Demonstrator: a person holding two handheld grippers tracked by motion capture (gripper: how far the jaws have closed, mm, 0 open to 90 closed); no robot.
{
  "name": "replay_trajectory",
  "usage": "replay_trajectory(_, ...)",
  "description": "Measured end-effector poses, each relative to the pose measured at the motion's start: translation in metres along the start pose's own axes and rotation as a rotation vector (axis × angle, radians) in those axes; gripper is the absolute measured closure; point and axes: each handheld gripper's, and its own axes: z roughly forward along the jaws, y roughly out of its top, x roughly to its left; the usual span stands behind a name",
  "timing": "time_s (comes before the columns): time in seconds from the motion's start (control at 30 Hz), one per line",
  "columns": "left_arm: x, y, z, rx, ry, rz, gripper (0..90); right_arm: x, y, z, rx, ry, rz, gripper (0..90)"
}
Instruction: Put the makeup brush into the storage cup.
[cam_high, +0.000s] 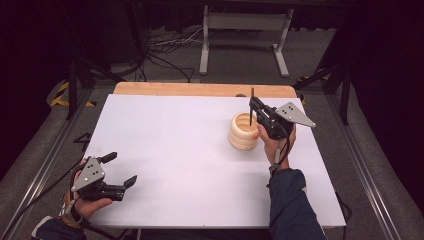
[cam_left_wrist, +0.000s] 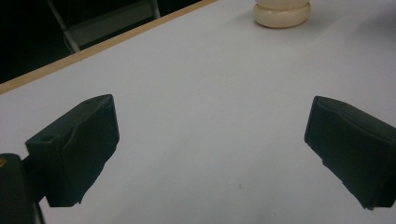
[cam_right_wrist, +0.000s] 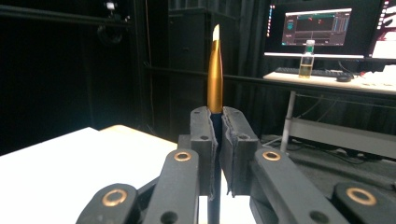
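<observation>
On the white surface (cam_high: 190, 165), the largest thing here, the work appears to be at its placing step: a slim brush or pen, dark-shafted with a gold ferrule and pale tip (cam_right_wrist: 215, 65), is held upright just above the mouth of a cream ribbed holder (cam_high: 244, 131) that stands toward the far right. The right tongs (cam_high: 251, 104) are clenched on that shaft, pinching it between both pads so the tip points up, while its lower end hangs at or just inside the holder's rim; I cannot tell whether it touches the bottom. The left tongs (cam_high: 120, 169) rest released and empty at the near left corner, jaws spread wide, well apart from the holder (cam_left_wrist: 282, 13). My judgement is that the next move calls for lowering the shaft straight down, keeping it centred over the opening, then easing the grip off without tipping the light holder. By count: one surface, one holder, two tongs, one brush.
</observation>
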Motion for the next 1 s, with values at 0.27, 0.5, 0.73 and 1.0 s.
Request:
replay_trajectory(0.27, 0.000, 0.000, -0.001, -0.003, -0.001, -0.005, 3.9, -0.001, -0.008, 0.007, 0.008, -0.001, 0.011, 84.5)
replay_trajectory(0.5, 0.001, 0.000, -0.002, -0.010, -0.003, -0.003, 3.9, 0.001, -0.012, 0.012, 0.012, 0.004, 0.023, 84.4)
replay_trajectory(0.73, 0.001, 0.000, -0.002, -0.015, -0.005, -0.007, 3.8, 0.002, -0.015, 0.014, 0.020, -0.004, 0.026, 84.4)
replay_trajectory(1.0, 0.001, 0.001, -0.005, -0.034, -0.008, -0.010, 3.3, 0.004, -0.018, 0.016, 0.027, 0.001, 0.025, 84.4)
